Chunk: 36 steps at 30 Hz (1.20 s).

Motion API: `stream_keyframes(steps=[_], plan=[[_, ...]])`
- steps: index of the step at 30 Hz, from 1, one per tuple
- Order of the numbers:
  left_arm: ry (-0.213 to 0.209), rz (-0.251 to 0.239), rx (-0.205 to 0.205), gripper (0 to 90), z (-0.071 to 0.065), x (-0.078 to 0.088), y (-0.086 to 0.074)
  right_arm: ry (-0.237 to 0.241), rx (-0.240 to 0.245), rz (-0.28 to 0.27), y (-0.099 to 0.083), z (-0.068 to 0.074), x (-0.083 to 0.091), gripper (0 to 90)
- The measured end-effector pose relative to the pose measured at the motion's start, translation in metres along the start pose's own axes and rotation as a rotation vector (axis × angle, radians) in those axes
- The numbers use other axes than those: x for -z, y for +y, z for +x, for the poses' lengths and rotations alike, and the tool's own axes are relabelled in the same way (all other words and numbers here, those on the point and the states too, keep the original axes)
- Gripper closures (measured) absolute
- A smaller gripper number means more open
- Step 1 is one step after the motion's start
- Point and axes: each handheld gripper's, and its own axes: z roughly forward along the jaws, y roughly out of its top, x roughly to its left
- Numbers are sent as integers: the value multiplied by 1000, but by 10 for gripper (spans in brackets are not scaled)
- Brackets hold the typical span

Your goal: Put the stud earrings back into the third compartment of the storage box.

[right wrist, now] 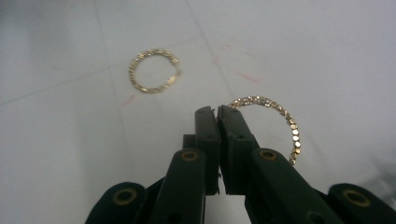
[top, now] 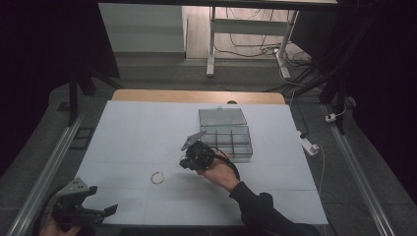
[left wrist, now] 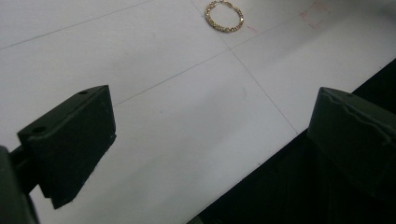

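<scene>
1. Right gripper [right wrist: 217, 112] has its jaws pinched together on a gold bracelet [right wrist: 285, 123], which hangs out to one side, up off the table [top: 133, 128].
2. A second bracelet [top: 157, 177] lies flat on the white top, near that gripper.
3. Left gripper [top: 101, 210] sits at the near left corner, jaws wide apart, nothing in them.
4. A clear box [top: 227, 135] sits just behind the right gripper, lid open.
</scene>
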Motion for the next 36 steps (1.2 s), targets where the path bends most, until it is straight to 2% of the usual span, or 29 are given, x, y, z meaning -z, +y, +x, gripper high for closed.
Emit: stream_keyframes(steps=[2, 7, 10, 12, 13, 14, 16, 17, 19, 24, 36], plan=[[0, 0, 0, 9, 0, 0, 0, -32, -28, -9, -5, -11, 10, 872], [-2, -1, -1, 10, 0, 0, 0, -82, -59, -13, -13, -26, 23, 872], [-3, -1, 0, 12, 0, 0, 0, -129, -105, -23, -21, -40, 33, 872], [-3, -1, 0, 12, 0, 0, 0, -142, -113, -21, -22, -44, 36, 872], [-3, -1, -3, 12, 0, 0, 0, -159, -138, -32, -27, -51, 41, 872], [-4, -1, 0, 12, 0, 0, 0, -174, -144, -34, -29, -55, 43, 872], [-4, 0, -3, 12, 0, 0, 1, -182, -153, -31, -31, -59, 45, 872], [-4, 1, -4, 13, 0, -1, 1, -197, -180, -38, -35, -66, 49, 872], [-5, 1, -4, 13, 0, -1, 1, -205, -186, -36, -37, -69, 50, 872], [-4, 0, -5, 15, 0, -1, 1, -252, -226, -42, -49, -88, 61, 872], [-7, 2, -7, 16, 0, -1, 1, -334, -302, -58, -65, -111, 76, 872]])
